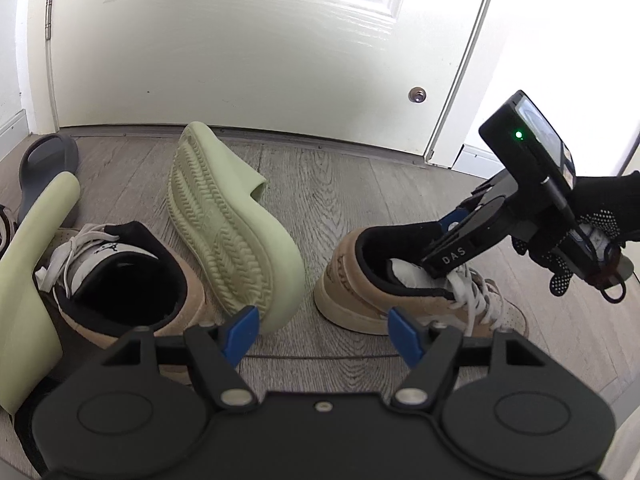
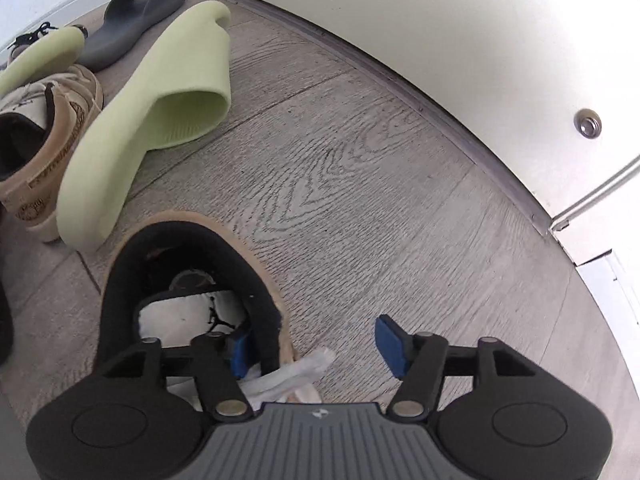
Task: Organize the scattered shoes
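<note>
Left tool (image 1: 321, 330) hangs low over the floor (image 1: 320, 184) with its blue pads spread wide and nothing between them. From your left camera, one tan sneaker (image 1: 132, 280) sits on the left, with a green slide (image 1: 228, 236) tipped on its side against it. A second tan sneaker (image 1: 384, 280) stands to the right, and your right tool (image 1: 444, 256) pokes into its top.

From your right camera, the right tool (image 2: 312, 348) is open. One pad is inside the sneaker (image 2: 188, 264) collar and the other is outside, not squeezing. If you lift now, the shoe stays down. If you pinch only the white laces (image 2: 288, 372), it could swing and knock the green slide (image 2: 160, 96).
</note>
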Demonstrator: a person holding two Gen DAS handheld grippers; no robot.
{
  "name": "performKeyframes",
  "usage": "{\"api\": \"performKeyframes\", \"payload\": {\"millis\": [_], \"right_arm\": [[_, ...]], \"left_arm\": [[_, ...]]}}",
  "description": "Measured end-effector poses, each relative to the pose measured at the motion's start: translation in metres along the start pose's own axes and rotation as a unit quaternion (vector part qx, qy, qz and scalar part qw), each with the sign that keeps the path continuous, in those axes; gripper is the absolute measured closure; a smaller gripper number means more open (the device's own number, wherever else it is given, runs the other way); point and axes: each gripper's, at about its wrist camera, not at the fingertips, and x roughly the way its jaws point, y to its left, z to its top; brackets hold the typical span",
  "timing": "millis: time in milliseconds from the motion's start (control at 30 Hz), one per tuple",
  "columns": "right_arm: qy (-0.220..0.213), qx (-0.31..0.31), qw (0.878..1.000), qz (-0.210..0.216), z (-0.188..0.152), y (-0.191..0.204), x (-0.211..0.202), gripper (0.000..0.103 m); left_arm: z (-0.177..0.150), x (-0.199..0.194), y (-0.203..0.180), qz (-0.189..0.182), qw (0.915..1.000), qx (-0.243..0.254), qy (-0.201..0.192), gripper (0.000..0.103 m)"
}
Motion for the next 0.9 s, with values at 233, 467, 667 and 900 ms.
{"api": "performKeyframes", "payload": {"millis": [233,467,667,900], "right_arm": [[-0.009,0.136,0.989,0.049,-0.008,-0.013,-0.002,0.084],[-0.032,0.257,0.966,-0.009,-0.044,-0.052,-0.015,0.088],[-0.023,0.280,0.958,-0.053,-0.096,-0.068,-0.027,0.089],[-0.011,0.340,0.936,-0.088,-0.148,-0.081,-0.041,0.089]], "left_arm": [[-0.001,-0.001,0.002,0.001,1.0000,-0.005,0.001,0.031],[0.001,-0.004,0.007,0.008,0.9998,-0.018,-0.009,0.031],[0.002,-0.007,0.008,0.013,0.9996,-0.022,-0.015,0.031],[0.001,-0.009,0.007,0.026,0.9990,-0.027,-0.022,0.031]]}}
